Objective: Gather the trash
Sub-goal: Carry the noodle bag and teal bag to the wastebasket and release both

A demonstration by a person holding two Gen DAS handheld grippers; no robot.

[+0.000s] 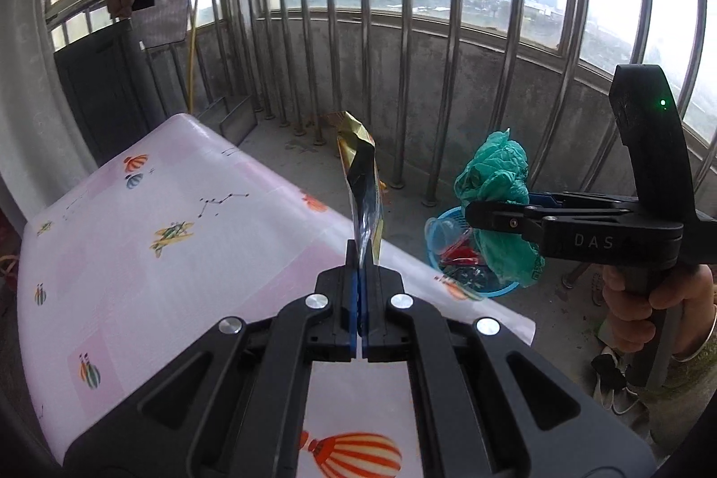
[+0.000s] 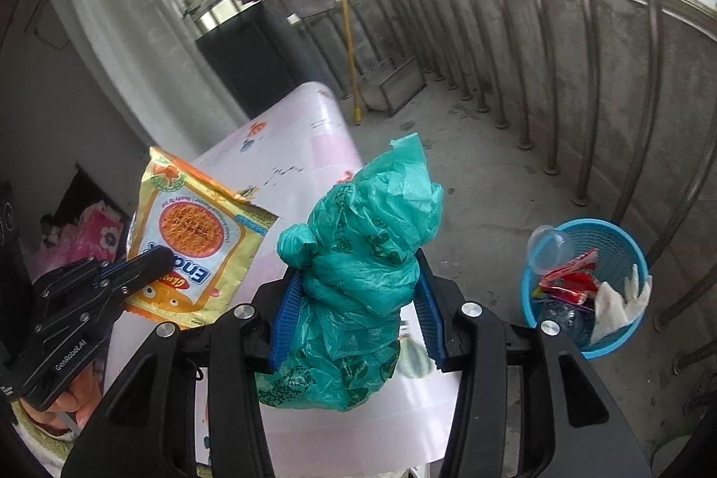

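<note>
Right wrist view: I am clamping my right gripper on a crumpled green plastic bag above the table, while my left gripper is pinching a yellow snack packet edge-on. Both loads are heading, I judge, for the blue basket on the floor beside the table, already holding wrappers and a clear cup. I am planning to release only once directly over its rim, minding the table's edge and the railing behind.
</note>
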